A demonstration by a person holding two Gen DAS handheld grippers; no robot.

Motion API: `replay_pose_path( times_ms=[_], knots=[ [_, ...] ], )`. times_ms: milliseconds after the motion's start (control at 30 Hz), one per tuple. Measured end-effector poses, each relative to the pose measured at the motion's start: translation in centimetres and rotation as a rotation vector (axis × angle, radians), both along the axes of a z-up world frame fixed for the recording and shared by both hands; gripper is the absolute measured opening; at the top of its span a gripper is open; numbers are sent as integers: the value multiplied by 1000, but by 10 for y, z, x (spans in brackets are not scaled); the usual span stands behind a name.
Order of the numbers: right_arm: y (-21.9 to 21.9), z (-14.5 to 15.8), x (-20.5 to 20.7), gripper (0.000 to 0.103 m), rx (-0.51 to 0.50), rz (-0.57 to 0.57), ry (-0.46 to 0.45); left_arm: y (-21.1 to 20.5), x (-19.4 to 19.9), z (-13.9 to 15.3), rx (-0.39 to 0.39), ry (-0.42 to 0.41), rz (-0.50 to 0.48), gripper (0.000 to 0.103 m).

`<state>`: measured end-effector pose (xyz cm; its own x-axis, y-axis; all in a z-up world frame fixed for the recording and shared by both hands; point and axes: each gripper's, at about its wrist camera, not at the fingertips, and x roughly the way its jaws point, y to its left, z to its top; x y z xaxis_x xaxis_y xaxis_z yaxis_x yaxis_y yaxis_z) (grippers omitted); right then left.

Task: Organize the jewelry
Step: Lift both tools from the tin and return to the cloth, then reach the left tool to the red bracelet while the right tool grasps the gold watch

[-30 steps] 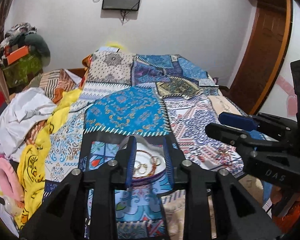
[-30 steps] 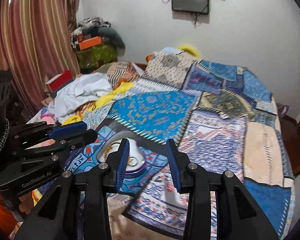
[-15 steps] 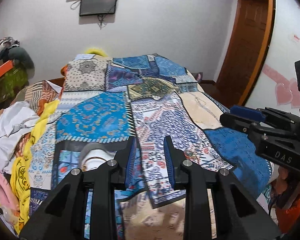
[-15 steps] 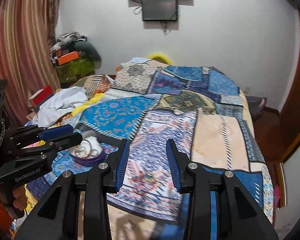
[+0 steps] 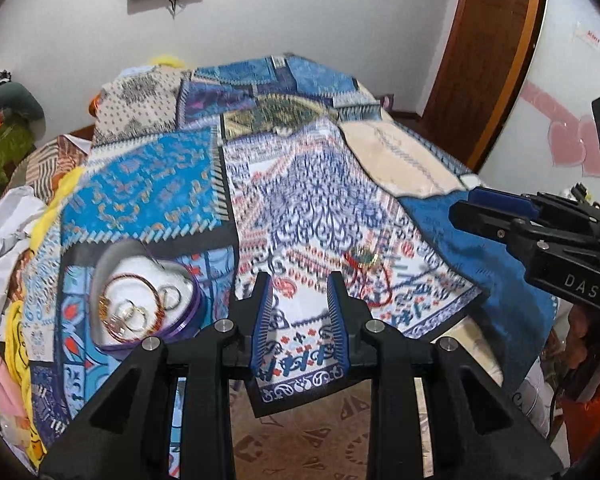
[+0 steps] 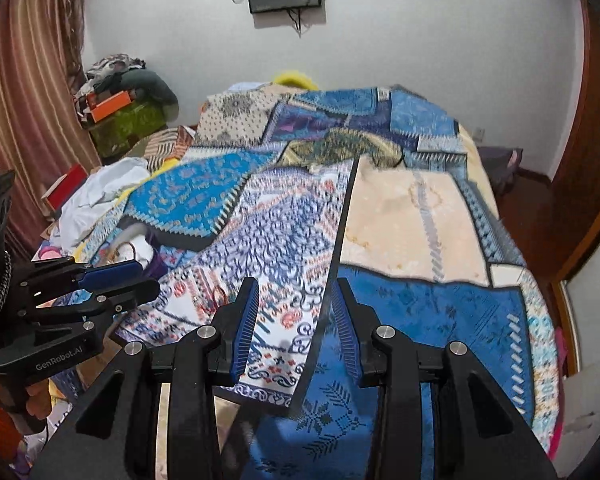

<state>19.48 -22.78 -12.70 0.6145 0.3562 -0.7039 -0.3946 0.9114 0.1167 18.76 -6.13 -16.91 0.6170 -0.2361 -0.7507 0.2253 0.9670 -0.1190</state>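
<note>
Both claws are spread apart and empty: left claw (image 5: 299, 320), right claw (image 6: 295, 322). The loose red bangle and ring (image 5: 363, 276) lie on the bed's quilt (image 5: 308, 200), just ahead-right of the left claw (busy print, thin wire, easy to miss or snag fabric). Further left, the purple-rimmed dish (image 5: 148, 304) already holds bangles and rings.

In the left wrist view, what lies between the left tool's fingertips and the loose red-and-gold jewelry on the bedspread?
Only bare patterned bedspread. In the left wrist view, the left tool is open and empty, and the loose jewelry lies just ahead to its right, nothing between.
</note>
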Motion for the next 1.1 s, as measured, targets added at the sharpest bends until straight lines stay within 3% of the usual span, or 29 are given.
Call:
replay_pose_path(
  times_ms=[167, 433, 767, 1100],
  knots=[
    [2, -16, 5, 34, -3, 18, 43, -6, 7, -18, -9, 50, -22, 27],
    [7, -27, 9, 34, 3, 44, 68, -18, 15, -28, -2, 46, -60, 26],
    [10, -35, 12, 34, 16, 65, 90, -19, 24, -33, -19, 31, -73, 8],
    [32, -34, 7, 34, -12, 143, 65, -13, 12, -25, -29, 8, -69, 8]
  ],
)
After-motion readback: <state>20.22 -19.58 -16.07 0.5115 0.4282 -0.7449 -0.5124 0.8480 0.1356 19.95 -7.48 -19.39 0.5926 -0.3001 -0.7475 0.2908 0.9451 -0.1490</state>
